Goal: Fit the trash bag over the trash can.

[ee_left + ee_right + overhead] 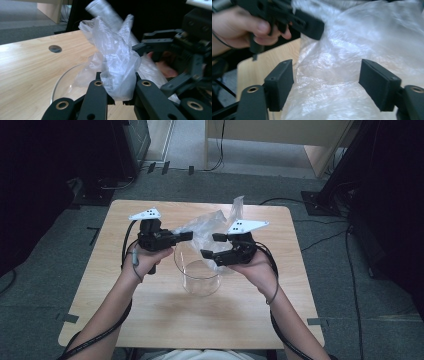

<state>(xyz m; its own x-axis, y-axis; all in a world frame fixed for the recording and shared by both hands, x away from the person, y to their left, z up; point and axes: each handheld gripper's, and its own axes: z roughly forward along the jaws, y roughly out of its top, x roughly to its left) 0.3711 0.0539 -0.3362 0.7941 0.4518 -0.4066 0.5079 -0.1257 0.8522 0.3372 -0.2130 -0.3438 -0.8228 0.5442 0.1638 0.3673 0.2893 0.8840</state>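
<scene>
so the job here looks like lining the clear glass container [197, 272] with a clear plastic bag [212, 227], and i'd say it's around halfway at best. the bag is up in the air over the container's far rim, around the middle of the table [150, 315], bunched and not yet spread over the rim. what's left, as far as i can judge: open the mouth, push it down inside, fold the edge over.

left gripper [186, 236] is pinched tight on a fold of the bag, you can see the plastic squeezed between its jaws in the left gripper view [117, 82]. right gripper [212, 245] has its jaws standing wide with the bag between them but the pads not pressing on it [327, 82].

count: one bag, one container, two grippers, one cable hole [55, 48] in the tabletop toward a far corner.
</scene>
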